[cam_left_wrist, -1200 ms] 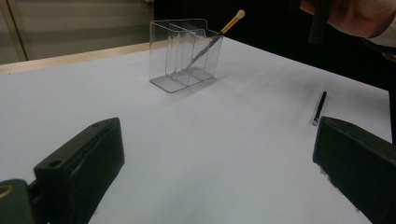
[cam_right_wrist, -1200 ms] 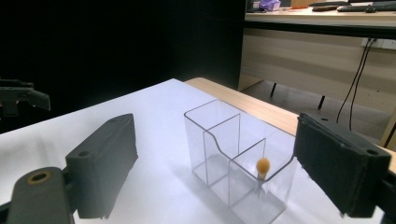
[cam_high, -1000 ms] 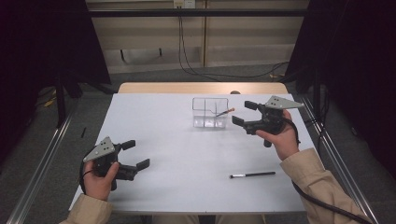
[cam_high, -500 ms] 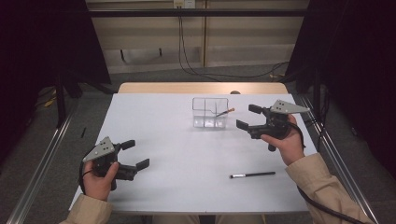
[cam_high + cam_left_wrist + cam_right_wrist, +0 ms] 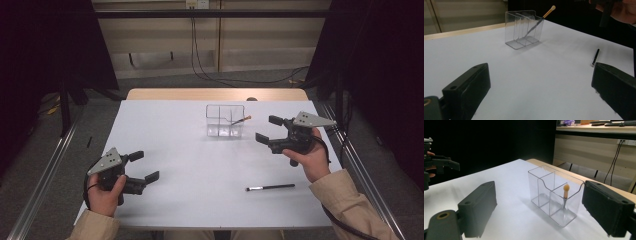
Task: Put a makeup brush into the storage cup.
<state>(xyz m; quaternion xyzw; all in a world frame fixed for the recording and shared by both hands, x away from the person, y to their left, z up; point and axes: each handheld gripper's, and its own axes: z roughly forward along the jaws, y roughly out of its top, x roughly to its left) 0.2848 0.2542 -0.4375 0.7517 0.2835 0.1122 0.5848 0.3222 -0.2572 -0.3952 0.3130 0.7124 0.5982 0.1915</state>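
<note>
Right gripper, jaws wide and empty, has been drawn back from organizer; brush, judged light, thin, slippery, is best pinched mid-handle

High cam overhead; claw cams low (share organizer).

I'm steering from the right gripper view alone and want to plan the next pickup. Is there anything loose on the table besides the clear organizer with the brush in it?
Observer: Yes, a black brush lies flat on the table, nearer the person than the right gripper.
Operator: My jaws, open?
Observer: Open, nothing between them.
Operator: And the left gripper?
Observer: The left gripper is open too, held low over the table's near left corner.
</note>
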